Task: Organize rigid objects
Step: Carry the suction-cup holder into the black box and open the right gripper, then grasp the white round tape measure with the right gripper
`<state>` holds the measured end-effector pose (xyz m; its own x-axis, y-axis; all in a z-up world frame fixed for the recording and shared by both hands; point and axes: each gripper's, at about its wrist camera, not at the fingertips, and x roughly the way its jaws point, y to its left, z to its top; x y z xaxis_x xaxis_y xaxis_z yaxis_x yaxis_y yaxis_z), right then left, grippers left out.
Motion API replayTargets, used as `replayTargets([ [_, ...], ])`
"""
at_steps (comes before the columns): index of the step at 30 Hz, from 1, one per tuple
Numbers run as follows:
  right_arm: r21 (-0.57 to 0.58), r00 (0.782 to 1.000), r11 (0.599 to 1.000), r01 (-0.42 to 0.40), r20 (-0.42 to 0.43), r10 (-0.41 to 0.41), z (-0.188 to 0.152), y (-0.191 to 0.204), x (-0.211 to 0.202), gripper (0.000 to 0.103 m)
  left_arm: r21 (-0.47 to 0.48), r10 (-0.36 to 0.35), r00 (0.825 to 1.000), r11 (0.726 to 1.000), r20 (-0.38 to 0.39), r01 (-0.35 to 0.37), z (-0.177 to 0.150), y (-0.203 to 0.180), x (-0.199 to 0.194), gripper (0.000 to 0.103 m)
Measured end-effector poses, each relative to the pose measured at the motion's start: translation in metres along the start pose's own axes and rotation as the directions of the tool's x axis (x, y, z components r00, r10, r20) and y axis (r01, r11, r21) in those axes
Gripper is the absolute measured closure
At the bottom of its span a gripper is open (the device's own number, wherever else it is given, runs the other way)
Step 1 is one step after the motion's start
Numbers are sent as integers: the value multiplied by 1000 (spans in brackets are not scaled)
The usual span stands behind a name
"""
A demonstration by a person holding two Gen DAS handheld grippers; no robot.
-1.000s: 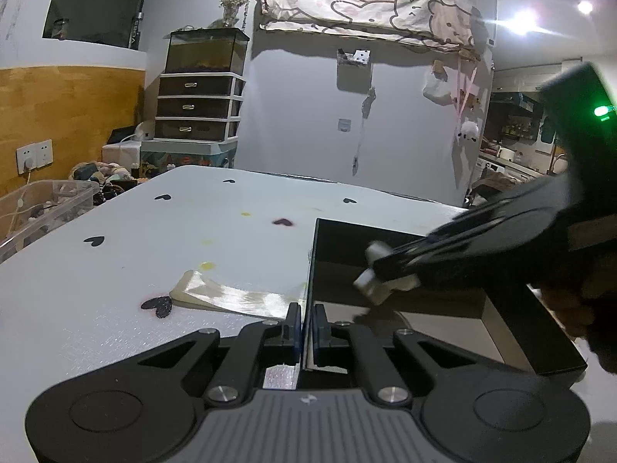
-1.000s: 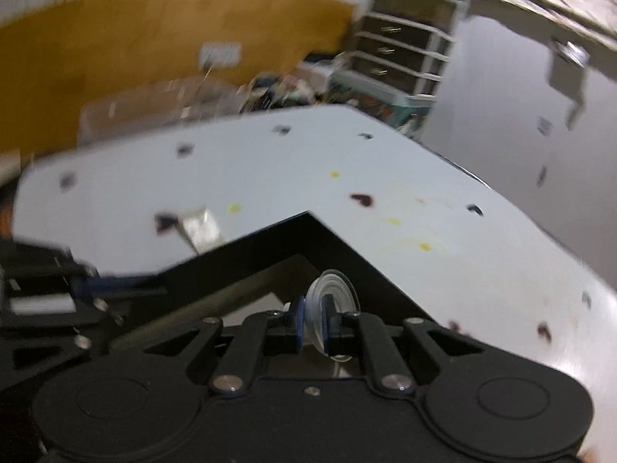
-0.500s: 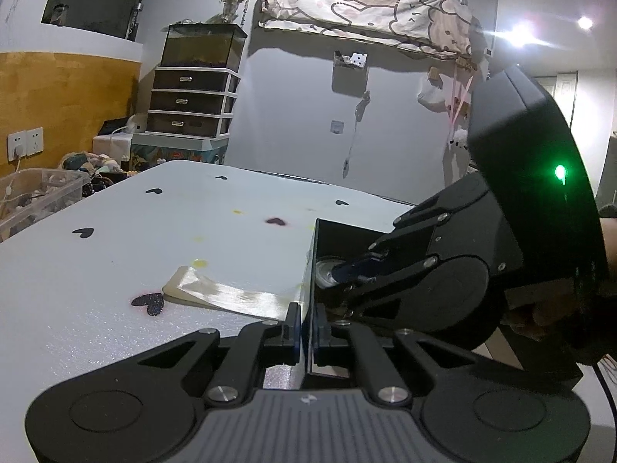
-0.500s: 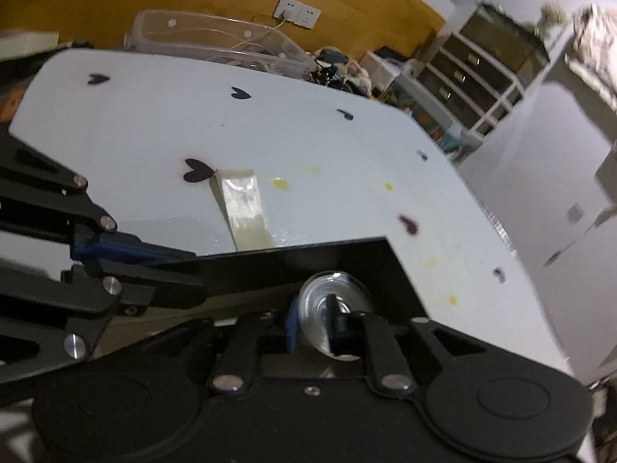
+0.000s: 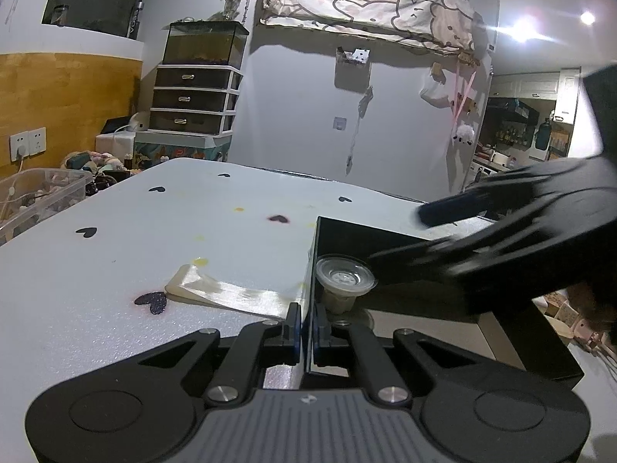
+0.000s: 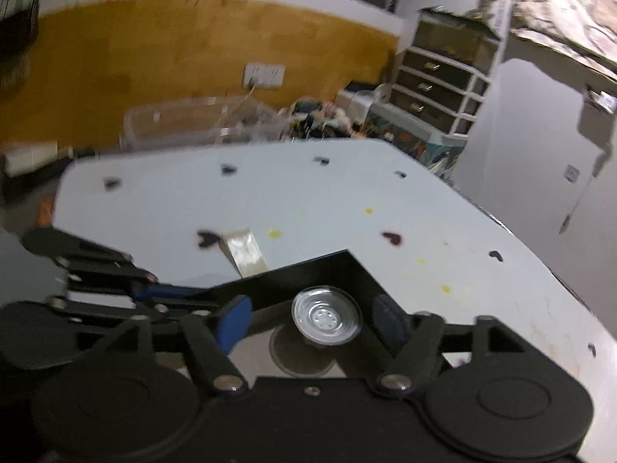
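A black open box (image 5: 385, 239) rests on the white table (image 5: 135, 247). My left gripper (image 5: 306, 322) is shut on the box's near-left wall; the right wrist view shows it (image 6: 154, 291) at the left, blue pads pinching that wall. A small clear cup with a foil lid (image 5: 344, 277) stands upright inside the box's far-left corner. My right gripper (image 6: 312, 318) hovers over the cup (image 6: 326, 318) with its jaws opening wide; the cup sits between the pads and neither touches it. In the left wrist view the right gripper (image 5: 408, 237) is a blurred shape at the right.
A shiny pale strip (image 5: 227, 293) lies flat on the table beside the box, next to a dark heart sticker (image 5: 152, 303). A clear plastic bin (image 5: 38, 193) and a drawer unit (image 5: 193, 100) stand beyond the table's left and far edges.
The right gripper carried the cup down into the box corner, then opened and let it go, drawing back and upward. The left gripper kept its hold on the box wall.
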<state>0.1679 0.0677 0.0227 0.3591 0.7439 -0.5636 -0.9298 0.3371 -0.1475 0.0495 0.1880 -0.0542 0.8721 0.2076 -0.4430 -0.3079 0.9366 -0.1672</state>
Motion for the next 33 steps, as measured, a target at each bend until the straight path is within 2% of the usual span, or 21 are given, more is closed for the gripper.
replayTargets([
  [1,26,1000,1000,7,26,-8,-3,-3,-10,10,1,3,1000,1000,-1,-3,0,0,0,98],
  [3,78,997,997,27,72,-33,-10,-8,-30,2,5,9,1000,1000,-2,-9,0,-1,0,99],
  [7,170,988,983,64,126,-86,-27,-17,-64,0,12,17,1000,1000,-6,-17,2,-3,0,99],
  [11,262,972,955,137,149,-180,-52,-25,-94,0,19,26,1000,999,-8,-26,2,-6,0,99],
  [18,426,936,858,288,64,-346,-105,-38,-121,0,38,36,999,999,-24,-35,4,-8,0,99],
  [23,518,922,786,336,-10,-388,-139,-47,-119,0,53,43,998,998,-43,-40,7,-9,0,100],
  [27,548,923,761,347,-53,-382,-161,-47,-109,15,52,40,997,998,-66,-37,10,-8,1,100],
  [29,551,921,752,362,-87,-379,-169,-48,-100,18,63,43,996,997,-77,-38,11,-9,1,100],
  [33,532,898,731,428,-157,-411,-182,-52,-85,24,83,58,994,995,-96,-50,16,-13,5,100],
])
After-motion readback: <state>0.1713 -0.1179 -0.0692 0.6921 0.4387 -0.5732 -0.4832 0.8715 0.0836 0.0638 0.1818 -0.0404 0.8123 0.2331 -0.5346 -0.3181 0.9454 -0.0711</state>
